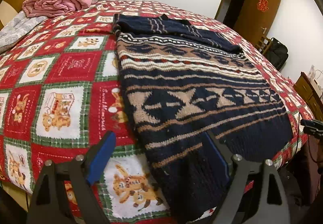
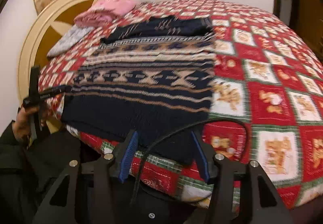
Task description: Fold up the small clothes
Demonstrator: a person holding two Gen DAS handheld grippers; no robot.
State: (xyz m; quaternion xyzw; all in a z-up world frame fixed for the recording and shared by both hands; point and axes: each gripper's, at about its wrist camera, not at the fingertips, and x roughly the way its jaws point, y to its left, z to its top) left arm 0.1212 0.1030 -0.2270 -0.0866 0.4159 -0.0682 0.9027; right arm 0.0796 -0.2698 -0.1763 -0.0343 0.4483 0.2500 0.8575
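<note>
Sweater [image 1: 201,90] hem at lower frame: both claws, left claw [image 1: 161,155] and right claw [image 2: 164,153], gape empty; pinch both bottom corners evenly before folding upward.

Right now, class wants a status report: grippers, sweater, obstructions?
Left gripper open, right gripper open, both empty. Sweater flat on bed, sleeves folded in. Black cable crosses right gripper.

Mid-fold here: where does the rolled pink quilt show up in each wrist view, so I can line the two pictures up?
Left wrist view: the rolled pink quilt lies at upper left, on the far corner of the red patchwork bedspread.
Right wrist view: it is blurred, at upper centre-left, in front of the curved cream headboard.
Shared landmark: the navy-and-tan patterned knitted sweater, spread flat mid-bed in both.
</note>
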